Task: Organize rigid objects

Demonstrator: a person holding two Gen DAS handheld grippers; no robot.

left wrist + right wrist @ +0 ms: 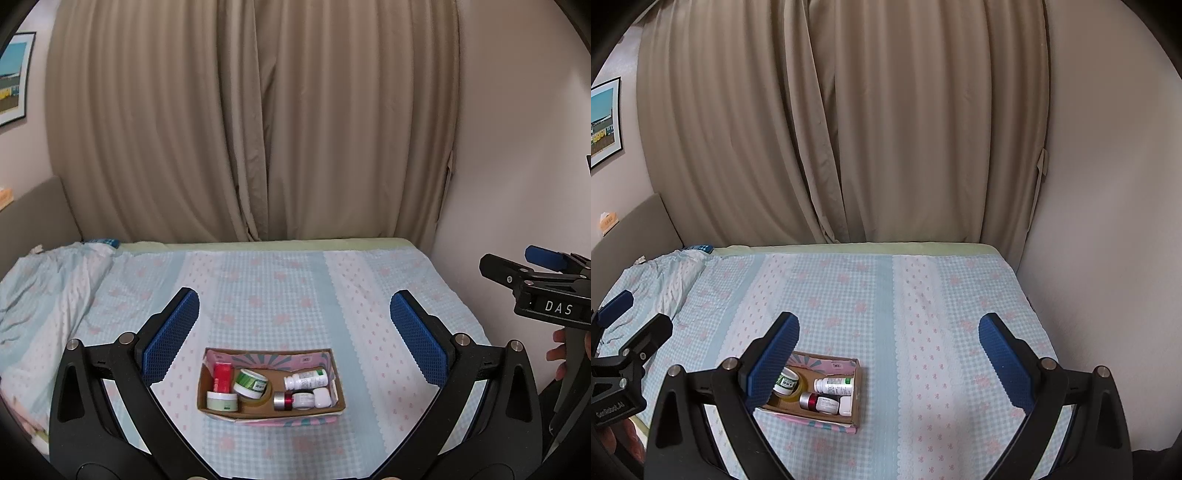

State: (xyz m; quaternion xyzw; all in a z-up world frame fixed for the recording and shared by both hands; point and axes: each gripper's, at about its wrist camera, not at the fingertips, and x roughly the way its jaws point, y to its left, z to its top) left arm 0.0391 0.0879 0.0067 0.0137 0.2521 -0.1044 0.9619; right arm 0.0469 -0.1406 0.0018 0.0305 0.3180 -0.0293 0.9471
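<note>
Bed [295, 280] spread with a pale blue checked sheet, pink flower print and scalloped white bands running near to far. Rumpled bedding [48, 280] of the same print heaped at the far left corner. Plain green mattress edge showing along the far side. Behind it, beige curtains [258, 122] hanging in deep folds across the whole back of the room. Bare off-white wall [517, 147] on the right, tight against the bed. On the left wall, a framed picture [13, 77] with blue sky; below it, a grey padded headboard [33, 218].

Near the front of the bed, a shallow cardboard box [271, 384] with a pink patterned inside wall, resting flat on the sheet. Inside: red box [222, 376] standing at far left, white jar with green label [221, 400] in front of it, green-striped tub [252, 383] tilted on a roll of tape [258, 400], white bottle [306, 379] lying on its side at right, small silver-and-red bottle [291, 400] lying nearer, white case [321, 397] beside it.

Left gripper [295, 339] held above the box, jaws spread wide, nothing between the blue pads [170, 339]. Right gripper [888, 360] likewise released and empty, hovering over bare sheet just right of the box. Fingers of a hand [557, 350] visible on the right gripper's handle.
</note>
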